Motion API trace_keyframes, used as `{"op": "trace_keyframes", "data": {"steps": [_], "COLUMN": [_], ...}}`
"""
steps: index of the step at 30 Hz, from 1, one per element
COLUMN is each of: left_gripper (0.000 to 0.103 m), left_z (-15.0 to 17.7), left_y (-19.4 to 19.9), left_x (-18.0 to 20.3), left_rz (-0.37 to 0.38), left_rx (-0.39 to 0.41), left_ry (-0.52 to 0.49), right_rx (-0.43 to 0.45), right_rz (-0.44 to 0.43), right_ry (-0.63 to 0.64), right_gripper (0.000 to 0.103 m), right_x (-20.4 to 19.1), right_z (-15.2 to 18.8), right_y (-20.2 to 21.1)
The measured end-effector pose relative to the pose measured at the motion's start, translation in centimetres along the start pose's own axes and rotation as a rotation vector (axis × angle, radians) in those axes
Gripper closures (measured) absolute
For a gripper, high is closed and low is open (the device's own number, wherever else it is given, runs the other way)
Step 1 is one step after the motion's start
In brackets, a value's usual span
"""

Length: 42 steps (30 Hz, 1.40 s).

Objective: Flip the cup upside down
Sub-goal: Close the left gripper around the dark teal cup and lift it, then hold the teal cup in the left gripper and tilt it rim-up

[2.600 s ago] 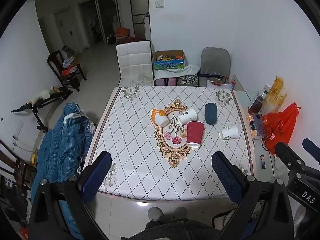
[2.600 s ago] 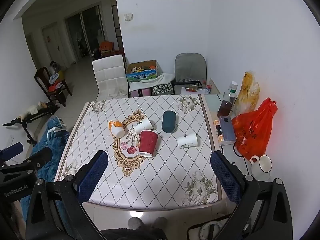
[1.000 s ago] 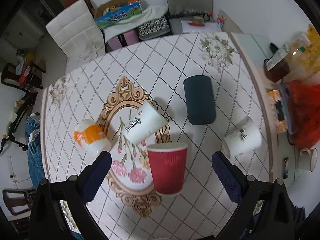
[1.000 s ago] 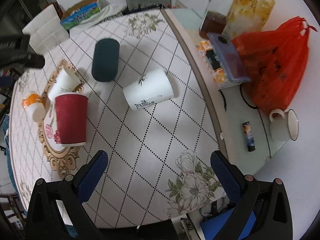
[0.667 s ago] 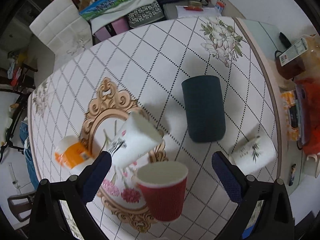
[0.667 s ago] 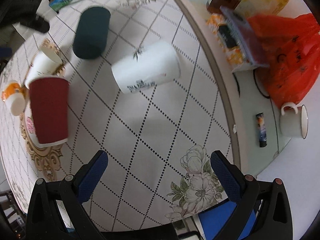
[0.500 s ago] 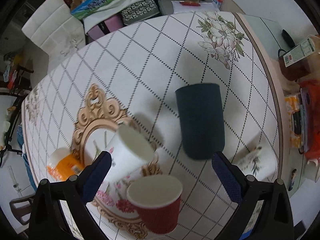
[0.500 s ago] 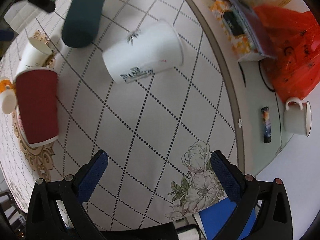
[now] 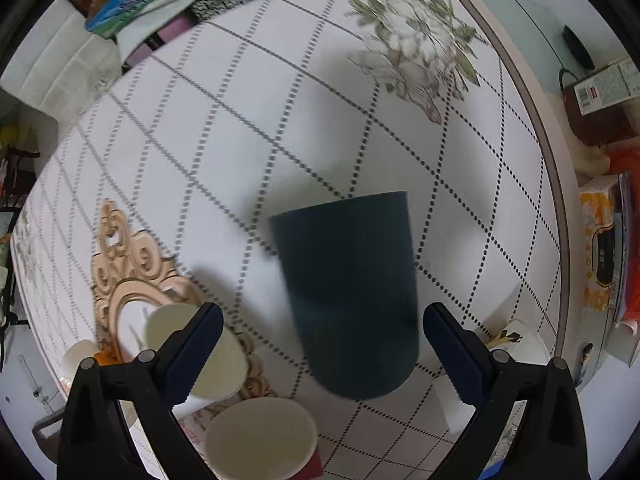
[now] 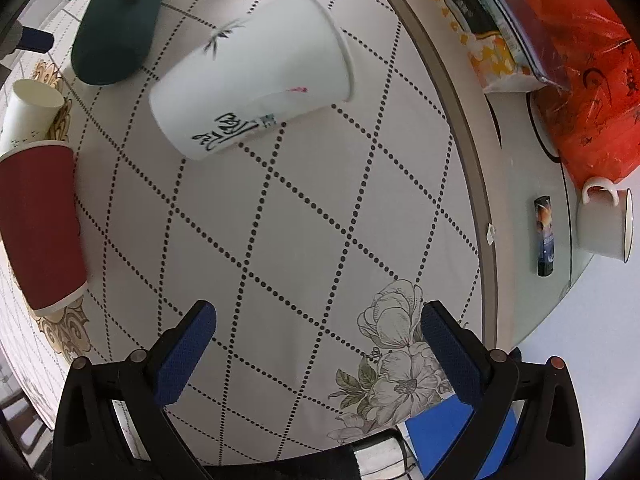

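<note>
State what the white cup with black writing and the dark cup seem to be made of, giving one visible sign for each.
White cup: likely paper, matte, with a thin rolled rim and printed writing. Dark cup: unclear, perhaps plastic or coated paper; smooth, plain dark teal, faintly ribbed.

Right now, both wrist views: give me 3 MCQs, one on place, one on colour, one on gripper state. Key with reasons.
1. Where does the dark teal cup sit relative to the left gripper?
A. Between its open fingers, ahead of them
B. Outside its left finger
C. Out of view

2. What colour is the cup lying at the left edge of the right wrist view?
A. Yellow
B. Red
C. Black

3. How does the right gripper stand?
A. Shut on the white cup
B. Shut on nothing
C. Open, holding nothing

Key: 1 A, the teal cup fills the gap in front of the left fingers. 2 B, the red cup lies on its side there. 3 C, the fingers are spread over bare tablecloth, with the white cup lying beyond them.
</note>
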<state>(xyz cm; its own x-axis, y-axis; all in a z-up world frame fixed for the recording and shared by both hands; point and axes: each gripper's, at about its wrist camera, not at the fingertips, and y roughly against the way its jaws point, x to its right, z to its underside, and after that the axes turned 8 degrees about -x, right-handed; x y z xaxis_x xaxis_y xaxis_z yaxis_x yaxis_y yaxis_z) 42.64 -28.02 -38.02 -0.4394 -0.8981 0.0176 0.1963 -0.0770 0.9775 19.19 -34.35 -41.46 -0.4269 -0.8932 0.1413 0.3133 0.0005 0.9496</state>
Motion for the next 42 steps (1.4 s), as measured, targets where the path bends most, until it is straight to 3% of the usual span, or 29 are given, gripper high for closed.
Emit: {"op": "trace_keyframes", "data": {"steps": [3, 14, 26, 37, 42], "left_gripper": [0.001, 0.027, 0.028, 0.028, 0.032], "left_z": [-0.6, -3.5, -4.4, -2.5, -2.1], "left_y": [-0.7, -2.7, -4.7, -5.0, -4.8], "left_x": [0.9, 3.0, 3.5, 4.4, 4.0], "left_rz": [0.003, -0.018, -0.076, -0.066, -0.083], "left_rx": [-0.008, -0.025, -0.024, -0.035, -0.003], "left_ry": [-0.022, -0.075, -0.129, -0.144, -0.160], "right_rx": [-0.007, -0.022, -0.034, -0.034, -0.030], "right_rz": [0.011, 0.030, 0.018, 0.013, 0.017], "right_ry": [-0.002, -0.014, -0.027, -0.034, -0.032], "right_gripper": [0.000, 0.000, 0.000, 0.000, 0.000], "right_x": [0.2, 0.8, 1.3, 1.5, 1.2], "right_z": [-0.2, -1.6, -2.8, -3.2, -2.9], "right_y": [-0.3, -0.7, -0.4, 0.1, 0.2]}}
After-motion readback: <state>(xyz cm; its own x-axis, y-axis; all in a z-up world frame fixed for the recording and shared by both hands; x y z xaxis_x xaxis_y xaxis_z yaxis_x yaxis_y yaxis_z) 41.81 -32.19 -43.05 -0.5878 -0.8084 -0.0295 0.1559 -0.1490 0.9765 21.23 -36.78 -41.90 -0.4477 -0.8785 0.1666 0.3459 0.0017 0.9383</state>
